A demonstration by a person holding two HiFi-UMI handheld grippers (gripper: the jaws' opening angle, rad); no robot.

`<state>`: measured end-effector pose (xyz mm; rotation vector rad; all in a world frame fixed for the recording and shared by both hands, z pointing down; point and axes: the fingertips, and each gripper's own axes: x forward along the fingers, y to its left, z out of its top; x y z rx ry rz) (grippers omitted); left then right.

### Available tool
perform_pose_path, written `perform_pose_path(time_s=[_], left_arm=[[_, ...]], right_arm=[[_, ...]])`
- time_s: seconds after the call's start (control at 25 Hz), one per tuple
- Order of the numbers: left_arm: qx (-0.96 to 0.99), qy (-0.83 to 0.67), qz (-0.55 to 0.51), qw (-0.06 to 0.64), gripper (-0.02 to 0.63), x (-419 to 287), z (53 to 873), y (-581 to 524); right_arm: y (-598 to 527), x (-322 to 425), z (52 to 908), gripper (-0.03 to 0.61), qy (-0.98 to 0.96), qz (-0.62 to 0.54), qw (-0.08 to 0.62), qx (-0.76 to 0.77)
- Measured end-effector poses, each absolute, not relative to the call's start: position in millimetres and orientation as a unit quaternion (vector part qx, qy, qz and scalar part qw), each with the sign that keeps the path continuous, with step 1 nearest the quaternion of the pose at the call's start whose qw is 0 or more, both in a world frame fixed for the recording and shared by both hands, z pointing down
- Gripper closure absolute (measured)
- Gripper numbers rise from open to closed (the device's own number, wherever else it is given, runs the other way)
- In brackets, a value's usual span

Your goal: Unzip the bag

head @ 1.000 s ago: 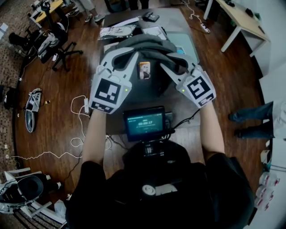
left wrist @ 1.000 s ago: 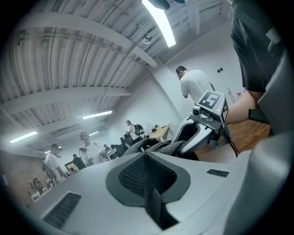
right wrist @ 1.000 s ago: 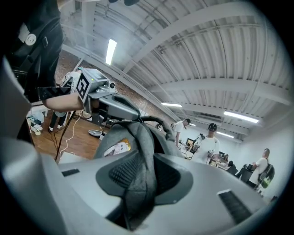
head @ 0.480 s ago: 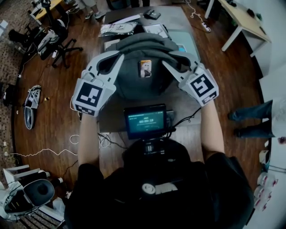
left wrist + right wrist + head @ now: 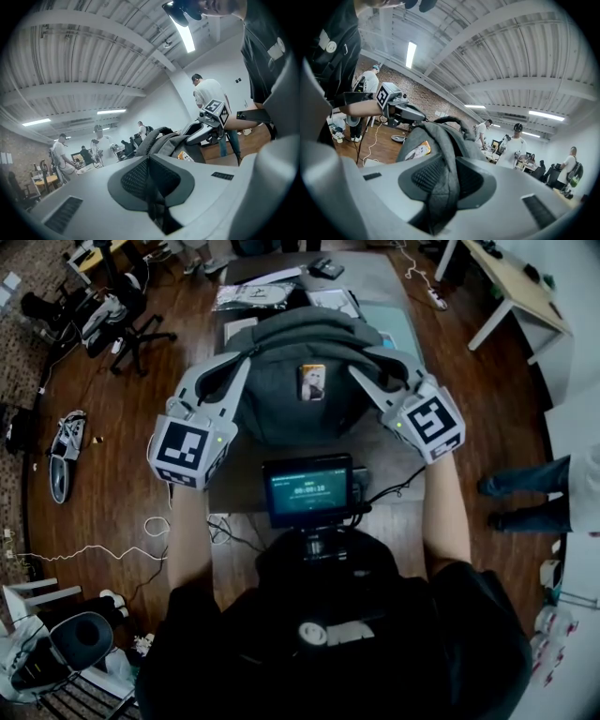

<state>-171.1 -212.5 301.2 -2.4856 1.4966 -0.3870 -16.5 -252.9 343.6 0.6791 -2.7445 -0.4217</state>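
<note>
The grey backpack sits on the bench in the upper middle of the head view, between the two tools. It appears to stand upright, with its long axis rising off the bench and the carry handle on top. The panel with the small picture card faces the lower edge of the frame.

The left tool is at the bag's left shoulder. Its jaws are pressed nearly together on a thin dark strip, which I take to be the zip pull. The right tool pinches a thick fold of grey fabric at the right shoulder.

The main risk is the narrow strip slipping out of the left pinch if the pull runs off the line of the zip. If the right hold on the soft fold gives, the upright bag could tip or drag toward frame left. Slack cloth could also bunch ahead of the slider and jam it.
</note>
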Motion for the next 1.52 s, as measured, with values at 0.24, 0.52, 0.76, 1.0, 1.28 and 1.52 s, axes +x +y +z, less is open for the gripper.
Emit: perform_pose_path(time_s=[0.24, 0.52, 0.76, 1.0, 1.28, 1.52], left_arm=[[-0.837, 0.514, -0.149, 0.119, 0.607, -176, 299, -206], [-0.823, 0.532, -0.163, 0.113, 0.607, -191, 310, -196], [-0.815, 0.558, -0.134, 0.073, 0.607, -206, 329, -190], [-0.794, 0.595, -0.108, 0.062, 0.607, -219, 343, -188], [-0.774, 0.626, -0.084, 0.047, 0.607, -230, 361, -185], [-0.761, 0.644, -0.079, 0.031, 0.609, -239, 382, -185]], right_arm=[[-249, -16, 341, 0.463, -0.949, -0.158, 0.148, 0.231], [-245, -11, 343, 0.465, -0.946, -0.163, 0.149, 0.235], [-247, -8, 346, 0.465, -0.947, -0.158, 0.147, 0.238], [-250, -6, 347, 0.465, -0.946, -0.15, 0.143, 0.247], [-252, -6, 347, 0.465, -0.947, -0.148, 0.139, 0.251], [-253, -6, 349, 0.465, -0.946, -0.147, 0.137, 0.254]])
